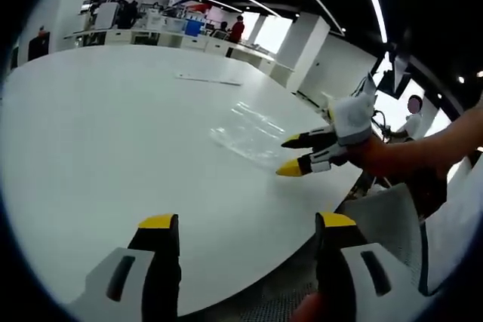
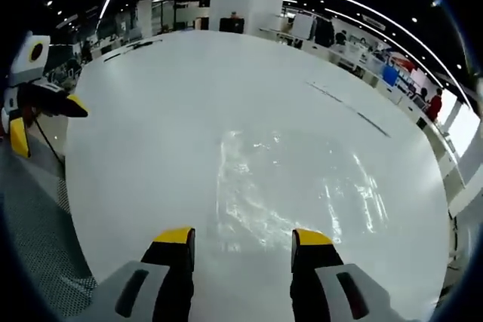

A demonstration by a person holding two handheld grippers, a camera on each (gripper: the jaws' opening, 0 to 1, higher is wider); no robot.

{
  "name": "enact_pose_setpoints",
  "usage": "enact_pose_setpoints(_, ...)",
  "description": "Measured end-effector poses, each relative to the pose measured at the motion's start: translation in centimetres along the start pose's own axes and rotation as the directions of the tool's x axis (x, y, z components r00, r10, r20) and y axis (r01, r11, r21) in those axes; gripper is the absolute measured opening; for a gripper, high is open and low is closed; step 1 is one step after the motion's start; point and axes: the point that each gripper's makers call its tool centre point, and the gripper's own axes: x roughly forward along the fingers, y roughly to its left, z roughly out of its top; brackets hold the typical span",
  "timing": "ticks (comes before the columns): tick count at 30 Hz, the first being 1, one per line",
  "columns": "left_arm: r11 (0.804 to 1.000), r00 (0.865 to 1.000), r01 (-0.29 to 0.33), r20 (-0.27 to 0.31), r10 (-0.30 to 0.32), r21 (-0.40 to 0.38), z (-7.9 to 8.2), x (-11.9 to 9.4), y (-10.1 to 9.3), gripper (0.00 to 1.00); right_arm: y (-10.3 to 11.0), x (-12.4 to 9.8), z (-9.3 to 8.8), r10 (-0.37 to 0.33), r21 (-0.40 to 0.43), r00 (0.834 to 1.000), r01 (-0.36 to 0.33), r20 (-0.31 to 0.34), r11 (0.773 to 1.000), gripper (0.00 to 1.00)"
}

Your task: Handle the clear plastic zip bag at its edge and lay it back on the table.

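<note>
A clear plastic zip bag (image 1: 251, 135) lies flat on the white table (image 1: 113, 133); in the right gripper view the zip bag (image 2: 294, 186) spreads just ahead of my jaws. My right gripper (image 2: 243, 240) is open, its yellow tips hovering at the bag's near edge with nothing between them. From the left gripper view that right gripper (image 1: 289, 154) comes in from the right, tips beside the bag's edge. My left gripper (image 1: 245, 222) stands open near the table's front edge, well short of the bag. The left gripper (image 2: 41, 122) also appears at the left of the right gripper view.
A thin long strip (image 1: 209, 79) lies farther back on the table. A grey mesh chair (image 1: 392, 216) stands at the table's right edge. Desks, pillars and people fill the office behind.
</note>
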Motion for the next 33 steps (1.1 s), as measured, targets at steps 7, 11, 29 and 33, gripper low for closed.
enact_pose_setpoints(7,1.0,1.0,0.0,-0.003,0.0,0.0,-0.1,0.1,0.1,0.73,-0.1,0.5,-0.3,0.01,-0.025,1.0,-0.01,-0.024,1.0,0.49)
enact_pose_setpoints(11,1.0,1.0,0.001,-0.008,-0.001,0.005,-0.3,0.2,0.1,0.73,0.0,0.6,-0.5,0.028,-0.024,0.999,-0.029,-0.029,0.999,0.47)
enact_pose_setpoints(29,1.0,1.0,0.002,-0.02,-0.002,0.003,-0.5,0.2,-0.2,0.72,-0.7,1.9,-1.0,0.078,0.063,0.997,-0.078,-0.001,0.995,0.4)
enact_pose_setpoints(33,1.0,1.0,0.003,-0.022,-0.003,0.003,-0.5,0.2,-0.2,0.72,-0.9,1.9,-0.9,0.084,0.052,0.996,-0.084,0.0,0.995,0.39)
